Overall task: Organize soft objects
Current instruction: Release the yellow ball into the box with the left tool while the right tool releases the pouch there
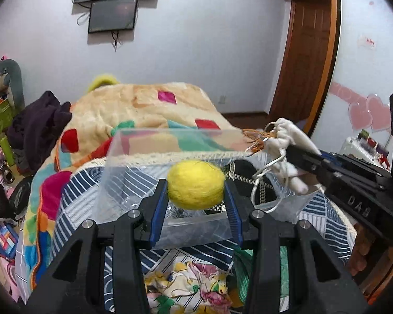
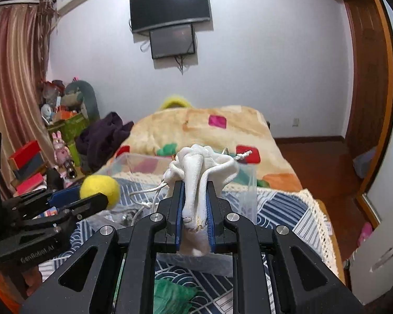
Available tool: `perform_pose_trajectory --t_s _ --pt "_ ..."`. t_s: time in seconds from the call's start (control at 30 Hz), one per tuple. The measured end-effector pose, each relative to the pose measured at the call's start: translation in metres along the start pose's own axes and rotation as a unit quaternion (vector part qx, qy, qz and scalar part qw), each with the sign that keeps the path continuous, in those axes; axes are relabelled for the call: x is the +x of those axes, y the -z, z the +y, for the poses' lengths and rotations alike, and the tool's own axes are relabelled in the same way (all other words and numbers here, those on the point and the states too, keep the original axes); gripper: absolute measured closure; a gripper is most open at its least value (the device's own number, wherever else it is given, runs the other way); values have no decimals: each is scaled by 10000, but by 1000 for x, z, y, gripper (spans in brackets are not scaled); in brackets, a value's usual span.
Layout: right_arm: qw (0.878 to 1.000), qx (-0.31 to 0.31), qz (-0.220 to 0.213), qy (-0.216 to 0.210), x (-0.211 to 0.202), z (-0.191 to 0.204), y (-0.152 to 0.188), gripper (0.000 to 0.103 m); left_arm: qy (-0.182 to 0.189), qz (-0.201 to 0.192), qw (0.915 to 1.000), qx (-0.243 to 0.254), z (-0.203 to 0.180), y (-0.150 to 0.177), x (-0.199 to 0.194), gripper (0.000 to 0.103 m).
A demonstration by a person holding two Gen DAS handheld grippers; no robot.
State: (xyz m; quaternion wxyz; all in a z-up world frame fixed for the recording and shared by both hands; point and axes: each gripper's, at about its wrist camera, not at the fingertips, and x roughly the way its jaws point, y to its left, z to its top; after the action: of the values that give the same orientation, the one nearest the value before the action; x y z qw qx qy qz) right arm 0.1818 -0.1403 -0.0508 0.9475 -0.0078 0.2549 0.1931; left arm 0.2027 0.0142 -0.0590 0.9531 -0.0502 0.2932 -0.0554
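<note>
My left gripper (image 1: 195, 185) is shut on a yellow felt ball (image 1: 195, 184) and holds it over a clear plastic box (image 1: 118, 167) on the bed. My right gripper (image 2: 195, 188) is shut on a white drawstring pouch (image 2: 196, 178), whose cords hang down toward the box (image 2: 250, 196). In the left wrist view the pouch (image 1: 288, 141) and right gripper (image 1: 296, 154) are at the right, over the box's right side. In the right wrist view the ball (image 2: 101, 188) and left gripper (image 2: 91, 196) are at the left.
The box stands on a blue patterned quilt (image 1: 78, 193) on the bed. A floral cloth (image 1: 194, 285) and a green cloth (image 2: 170, 295) lie below the grippers. A colourful blanket (image 1: 144, 112) and dark clothes (image 1: 36, 128) lie behind. Toys and boxes (image 2: 57, 130) crowd the left.
</note>
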Motion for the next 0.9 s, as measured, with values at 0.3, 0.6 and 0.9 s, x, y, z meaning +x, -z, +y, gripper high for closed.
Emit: perform_pose_trajectory --t_s 0.3,0.6,0.9 --pt "9992 -115 389 17 16 0 9 89 -25 304 9994 173 -10 -2 30 61" --pt "9985 -144 517 71 21 -2 9 87 -70 408 9990 146 -9 -4 31 58" --pt "9984 -368 358 237 6 6 7 71 -106 91 9999 69 -2 -3 -1 42"
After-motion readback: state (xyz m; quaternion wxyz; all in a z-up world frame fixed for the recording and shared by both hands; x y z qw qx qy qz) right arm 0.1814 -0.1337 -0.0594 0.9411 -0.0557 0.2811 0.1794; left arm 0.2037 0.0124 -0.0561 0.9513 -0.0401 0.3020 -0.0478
